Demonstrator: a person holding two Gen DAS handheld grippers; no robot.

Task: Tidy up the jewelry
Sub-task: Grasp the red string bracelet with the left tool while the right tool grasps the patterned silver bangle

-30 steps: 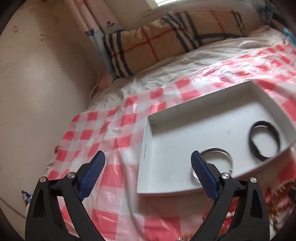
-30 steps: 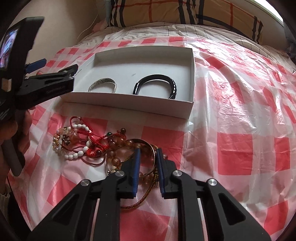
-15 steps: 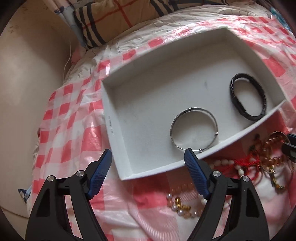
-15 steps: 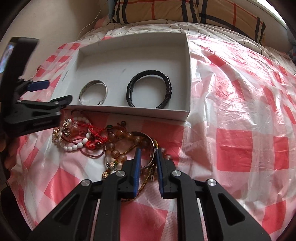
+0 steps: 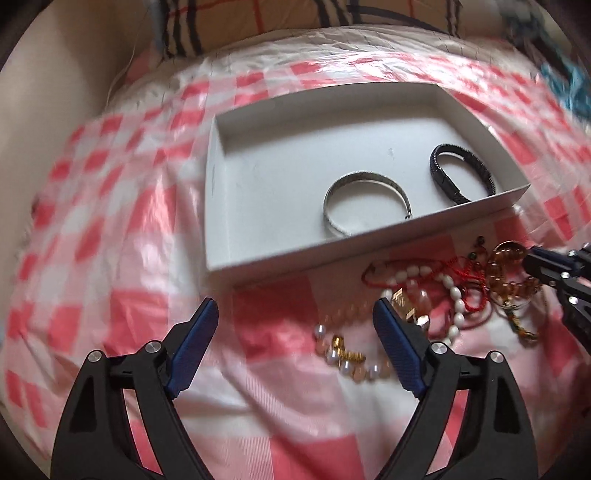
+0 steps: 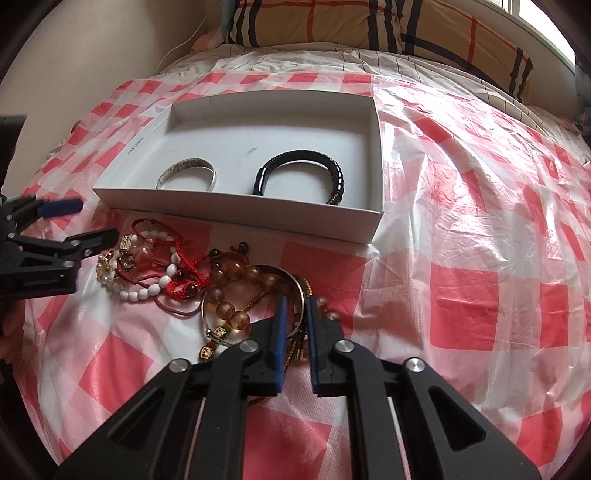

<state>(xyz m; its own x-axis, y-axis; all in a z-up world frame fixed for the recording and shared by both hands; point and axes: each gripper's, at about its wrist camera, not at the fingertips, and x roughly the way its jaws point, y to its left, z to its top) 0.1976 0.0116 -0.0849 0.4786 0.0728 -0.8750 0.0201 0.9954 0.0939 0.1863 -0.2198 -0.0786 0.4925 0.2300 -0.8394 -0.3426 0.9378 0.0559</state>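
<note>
1. A bed is covered by a glossy red-and-white checked plastic sheet, and a plaid pillow is seen along the far edge of the bed.
2. A shallow white rectangular cardboard tray is set on the sheet toward the far left part of the bed.
3. Two pieces lie inside the tray, close to its near wall: a silver open bangle toward the left and a black braided cord bracelet to its right, apart from each other.
4. A tangled heap of jewelry is spread on the sheet just in front of the tray's near wall; white oval beads, red knotted cord, amber glass beads and small gold pieces can be made out in it.
5. The right gripper is pointed down into the right end of the heap. Its jaws have just been closing and are clamped on a thin silver metal bangle, whose rim passes between the blue pads.
6. The left gripper is held above the sheet near the tray's near left corner, at the left end of the heap. Its jaws have just been opening and stand wide apart, with nothing gripped; only sheet and a few pale beads are seen between them.
</note>
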